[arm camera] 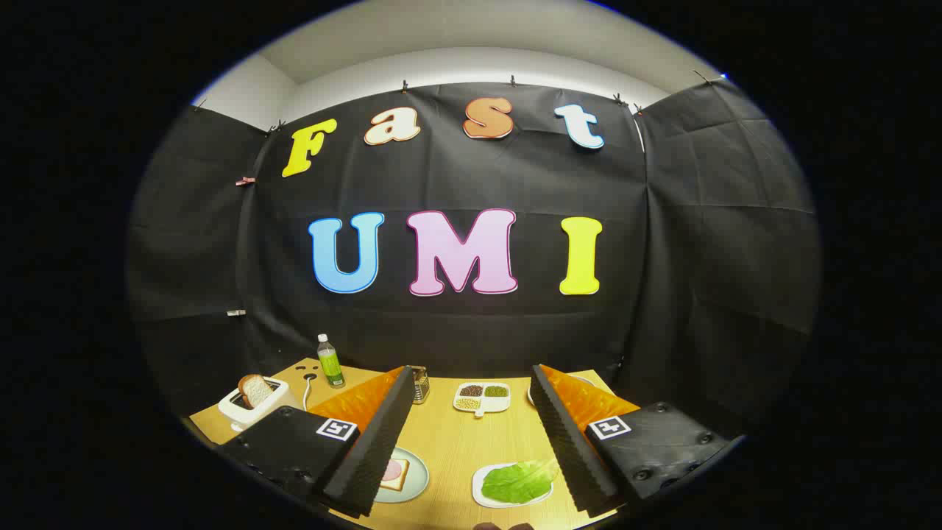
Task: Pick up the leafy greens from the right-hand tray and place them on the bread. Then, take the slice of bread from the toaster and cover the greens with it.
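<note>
On the wooden table point(441, 442), between my fingertips, I see the leafy greens point(519, 481), a bright crinkled leaf lying flat on a white tray point(482, 495) beside the plated bread point(394, 474), while my gripper point(471, 456) hangs spread wide above them, holding and touching nothing, with the toaster point(250, 406) off to the left.

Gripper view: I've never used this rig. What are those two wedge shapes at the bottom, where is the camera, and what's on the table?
The camera rides on a hand-held gripper and looks forward along its two fingers; those are the wedges. The jaws stand wide open and hold nothing. Between them, on the wooden table, lie a plate with leafy greens and a plate with bread. Beyond sits a divided dish of grains. Past one finger stands a white toaster with a bread slice sticking up, and a bottle.
</note>
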`<state>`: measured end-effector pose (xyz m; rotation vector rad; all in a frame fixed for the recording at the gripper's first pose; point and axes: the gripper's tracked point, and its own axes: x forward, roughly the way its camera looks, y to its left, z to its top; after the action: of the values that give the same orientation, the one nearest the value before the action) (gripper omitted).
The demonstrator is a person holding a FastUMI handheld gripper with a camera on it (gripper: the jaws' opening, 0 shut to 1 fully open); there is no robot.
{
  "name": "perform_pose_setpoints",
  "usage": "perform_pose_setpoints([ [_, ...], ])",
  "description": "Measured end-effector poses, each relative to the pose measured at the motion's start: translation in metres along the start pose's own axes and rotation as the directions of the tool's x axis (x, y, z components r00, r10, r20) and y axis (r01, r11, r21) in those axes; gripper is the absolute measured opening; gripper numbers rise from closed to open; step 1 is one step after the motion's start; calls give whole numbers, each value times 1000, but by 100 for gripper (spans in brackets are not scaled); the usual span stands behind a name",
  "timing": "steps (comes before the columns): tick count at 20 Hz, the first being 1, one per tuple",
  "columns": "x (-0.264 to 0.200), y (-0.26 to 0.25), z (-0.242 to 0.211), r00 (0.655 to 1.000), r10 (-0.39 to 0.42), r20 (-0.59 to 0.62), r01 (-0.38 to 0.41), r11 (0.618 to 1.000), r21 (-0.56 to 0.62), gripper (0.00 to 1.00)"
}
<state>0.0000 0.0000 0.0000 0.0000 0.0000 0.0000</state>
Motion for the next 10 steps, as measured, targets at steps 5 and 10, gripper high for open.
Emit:
perform_pose_setpoints([
  [5,1,3,-4,1000,6,-17,-6,1000,3,98],
  [10,3,6,-13,999,18,-38,-18,1000,-1,98],
])
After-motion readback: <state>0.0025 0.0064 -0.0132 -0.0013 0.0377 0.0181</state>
